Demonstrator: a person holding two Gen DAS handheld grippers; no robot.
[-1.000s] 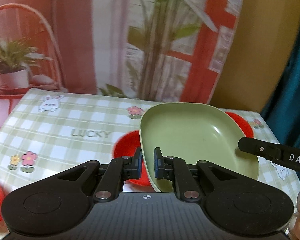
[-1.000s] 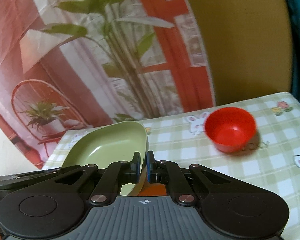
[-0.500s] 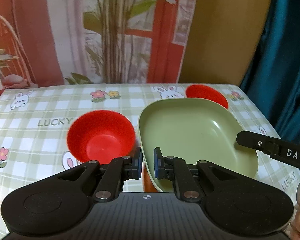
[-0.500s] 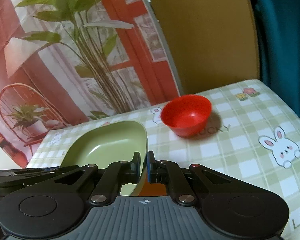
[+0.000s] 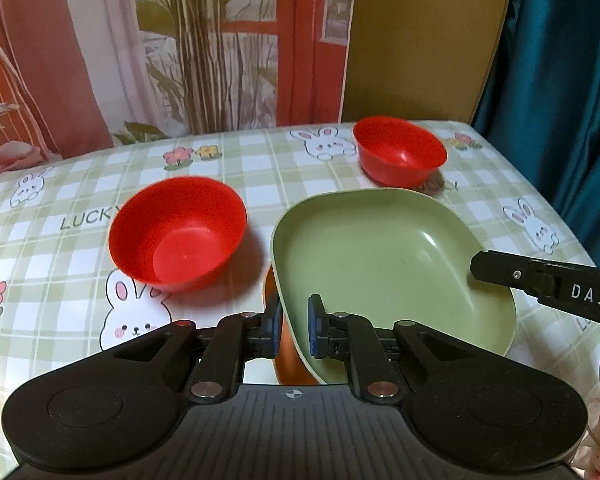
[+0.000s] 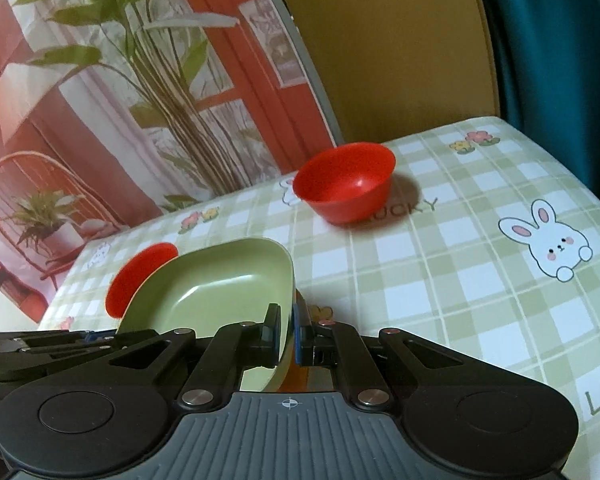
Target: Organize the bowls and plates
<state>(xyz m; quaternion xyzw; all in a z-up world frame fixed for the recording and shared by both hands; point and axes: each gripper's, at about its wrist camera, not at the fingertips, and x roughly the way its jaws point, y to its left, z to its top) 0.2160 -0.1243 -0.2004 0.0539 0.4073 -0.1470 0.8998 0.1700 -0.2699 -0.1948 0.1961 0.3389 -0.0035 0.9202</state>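
Green plate [image 5: 392,264], likely light, stiff, slick plastic, hangs tilted above table [image 5: 260,152], rim pinched on opposite sides by near-closed left gripper [image 5: 294,330] and right gripper [image 6: 285,334]; rim grip looks right.

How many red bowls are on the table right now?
2: near red bowl left of the green plate, far red bowl behind it. An orange object under the plate may be another dish.
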